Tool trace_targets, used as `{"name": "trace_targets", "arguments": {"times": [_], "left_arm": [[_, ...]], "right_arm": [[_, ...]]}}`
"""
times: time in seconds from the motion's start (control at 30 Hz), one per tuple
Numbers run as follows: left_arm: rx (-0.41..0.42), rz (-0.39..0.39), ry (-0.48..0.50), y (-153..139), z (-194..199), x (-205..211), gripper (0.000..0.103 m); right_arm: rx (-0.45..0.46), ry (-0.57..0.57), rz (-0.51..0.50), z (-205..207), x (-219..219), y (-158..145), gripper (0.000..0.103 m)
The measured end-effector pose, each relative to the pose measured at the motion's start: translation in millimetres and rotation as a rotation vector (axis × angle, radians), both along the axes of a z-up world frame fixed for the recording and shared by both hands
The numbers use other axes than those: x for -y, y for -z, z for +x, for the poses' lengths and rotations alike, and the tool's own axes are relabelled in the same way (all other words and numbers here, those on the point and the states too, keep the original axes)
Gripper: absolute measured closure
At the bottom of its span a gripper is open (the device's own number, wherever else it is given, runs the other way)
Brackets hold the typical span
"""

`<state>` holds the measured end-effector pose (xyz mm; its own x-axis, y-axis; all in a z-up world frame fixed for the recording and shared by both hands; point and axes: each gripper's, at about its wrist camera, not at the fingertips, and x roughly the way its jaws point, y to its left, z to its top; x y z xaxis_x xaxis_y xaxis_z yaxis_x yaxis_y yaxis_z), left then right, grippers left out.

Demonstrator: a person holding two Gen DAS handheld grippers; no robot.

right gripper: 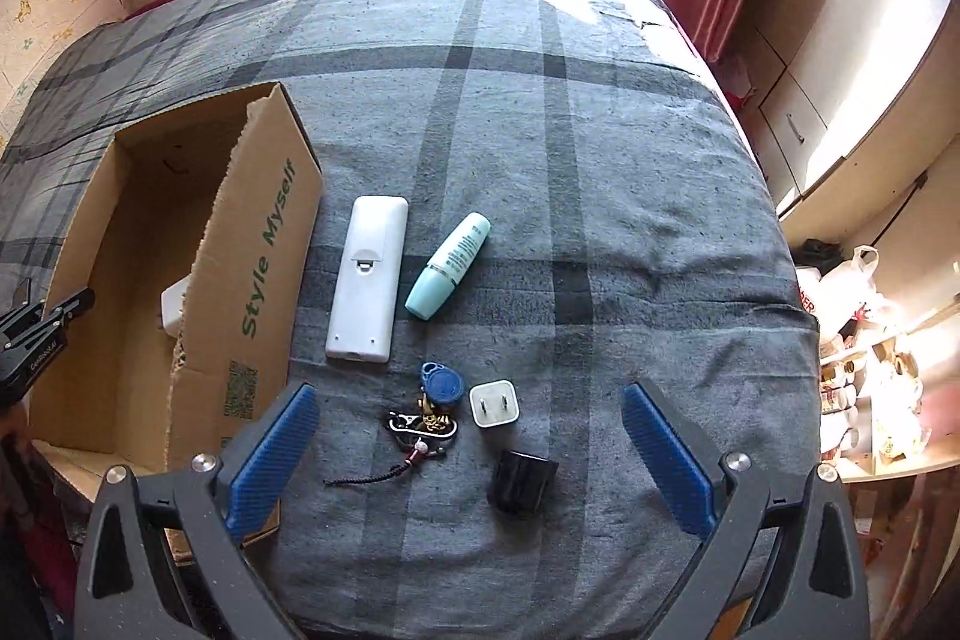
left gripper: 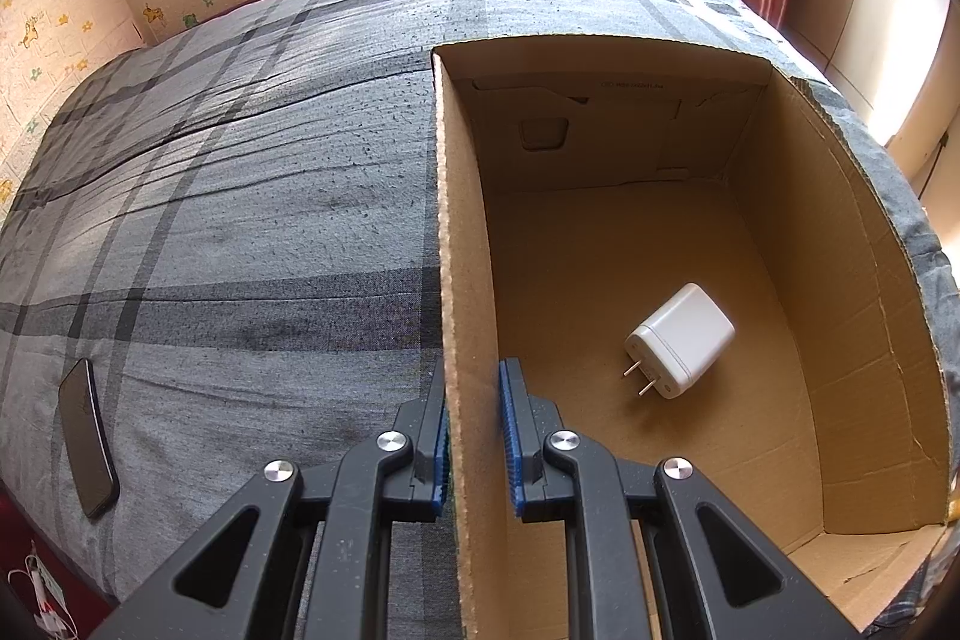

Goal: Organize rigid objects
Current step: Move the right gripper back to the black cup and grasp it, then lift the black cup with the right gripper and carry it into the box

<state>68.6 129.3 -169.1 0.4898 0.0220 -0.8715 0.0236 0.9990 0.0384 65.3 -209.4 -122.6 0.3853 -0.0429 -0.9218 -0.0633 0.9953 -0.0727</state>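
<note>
The open cardboard box sits on my grey plaid bedspread, and the only thing I see in it is a white two-pin charger lying on its side on the floor of the box, toward the near right, prongs pointing to about 7 o'clock. My left gripper is clamped tight on the box's left wall, one blue pad outside and one inside. My right gripper is spread as wide as it goes over the bed, touching nothing; between its fingers lie a key bunch with a blue fob, a small white plug adapter and a black cube. At about 11 o'clock from them a white remote lies face down, with a mint-green bottle just right of it. The box's outer flap reads "Style Myself" in green. A dark phone lies at the bed's left edge.
</note>
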Motion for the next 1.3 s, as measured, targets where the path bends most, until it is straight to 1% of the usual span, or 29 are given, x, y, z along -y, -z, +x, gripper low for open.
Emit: {"name": "trace_targets", "arguments": {"times": [0.13,0.37,0.47,0.73,0.83,0.9,0.97,1.0,1.03,1.07,1.1,1.3], "left_arm": [[0.0,-0.001,0.0,0.1,0.3,-0.1,0.087],[0.001,-0.012,-0.002,0.4,0.7,-2.9,0.087],[0.001,-0.01,-0.001,0.4,0.5,-3.1,0.087],[0.002,-0.006,-0.001,1.6,0.8,-2.4,0.087],[0.002,-0.004,0.0,2.2,0.8,-1.0,0.087],[0.002,-0.007,-0.002,2.3,0.9,-0.9,0.087],[0.002,-0.006,-0.001,2.2,1.0,-0.9,0.087],[0.002,-0.005,-0.001,2.1,0.9,-1.1,0.087],[0.003,-0.005,-0.002,2.1,0.9,-1.1,0.087],[0.003,-0.006,-0.002,2.1,0.9,-1.1,0.087],[0.003,-0.008,-0.003,2.1,0.8,-1.5,0.087],[0.003,-0.008,-0.002,2.4,0.7,-1.8,0.087]], "right_arm": [[-0.033,0.039,-0.021,-3.3,14.1,21.4,0.0],[-0.114,0.097,-0.022,-4.4,32.7,64.3,0.0],[-0.142,0.114,-0.02,-5.7,37.7,78.2,0.0],[-0.182,0.146,-0.02,-9.5,45.5,102.4,0.0],[-0.19,0.154,-0.014,-11.9,46.1,107.3,0.001],[-0.189,0.159,-0.01,-12.9,46.6,108.1,0.004],[-0.19,0.164,0.0,-13.4,47.0,108.3,0.016],[-0.193,0.166,0.014,-12.2,50.1,110.1,0.019],[-0.199,0.168,0.029,-13.1,53.9,107.9,0.033],[-0.203,0.166,0.05,-13.6,54.5,108.1,0.056],[-0.202,0.164,0.06,-13.9,55.0,108.2,0.063],[-0.169,0.142,0.037,-17.3,46.2,94.6,0.063]]}}
